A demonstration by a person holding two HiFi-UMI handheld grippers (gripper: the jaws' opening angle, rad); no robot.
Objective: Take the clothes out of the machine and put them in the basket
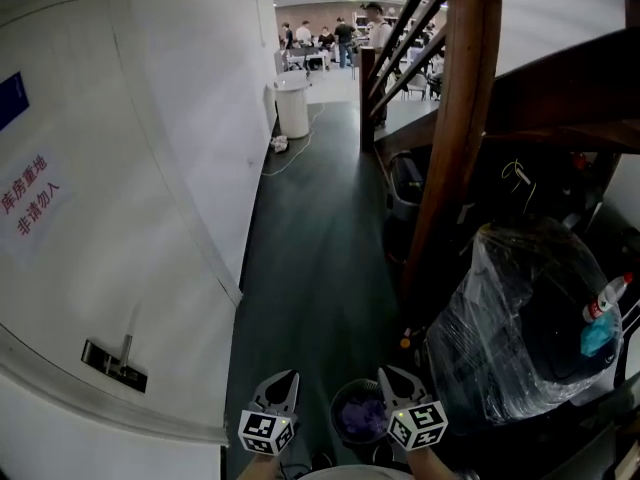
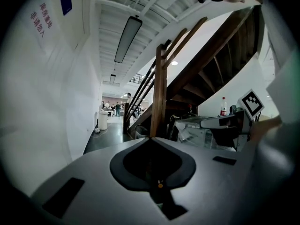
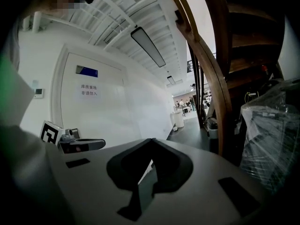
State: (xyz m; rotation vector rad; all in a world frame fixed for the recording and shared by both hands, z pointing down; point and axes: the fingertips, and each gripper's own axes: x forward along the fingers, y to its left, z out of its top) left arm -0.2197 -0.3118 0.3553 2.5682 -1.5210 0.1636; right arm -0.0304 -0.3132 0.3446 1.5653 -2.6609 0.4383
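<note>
A white door with a red-lettered notice borders the dark green floor, opposite a brown wooden stair post. At the floor's near edge stands a dark round basket holding purple clothes. It sits low between the left gripper and the right gripper. Both grippers have their jaws closed together on nothing.

An office corridor is seen: a signed door, a wooden staircase, people gathered far off.
</note>
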